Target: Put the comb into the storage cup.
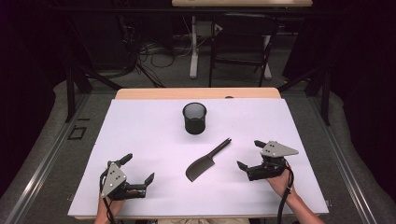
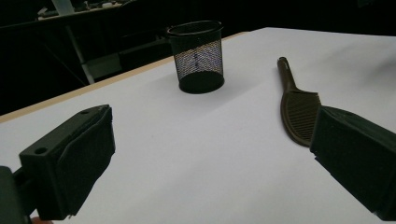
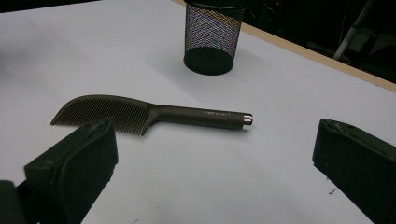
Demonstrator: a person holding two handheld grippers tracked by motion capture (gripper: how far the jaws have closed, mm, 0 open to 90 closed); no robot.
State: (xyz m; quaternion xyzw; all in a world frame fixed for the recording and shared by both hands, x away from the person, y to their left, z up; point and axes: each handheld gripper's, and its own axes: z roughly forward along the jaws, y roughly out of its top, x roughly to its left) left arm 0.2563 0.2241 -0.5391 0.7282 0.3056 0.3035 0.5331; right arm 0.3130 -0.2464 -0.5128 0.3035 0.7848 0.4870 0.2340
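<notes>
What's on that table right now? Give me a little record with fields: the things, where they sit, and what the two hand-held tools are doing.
surface: white table top
comb: dark comb, lying flat near the middle, handle pointing toward the far right
cup: black mesh cup, upright, beyond the comb, apart from it
left tool: left tool, jaws open, holding nothing, near left corner
right tool: right tool, jaws open, holding nothing, right of the comb
contact: neither tool touches the comb or the cup
</notes>
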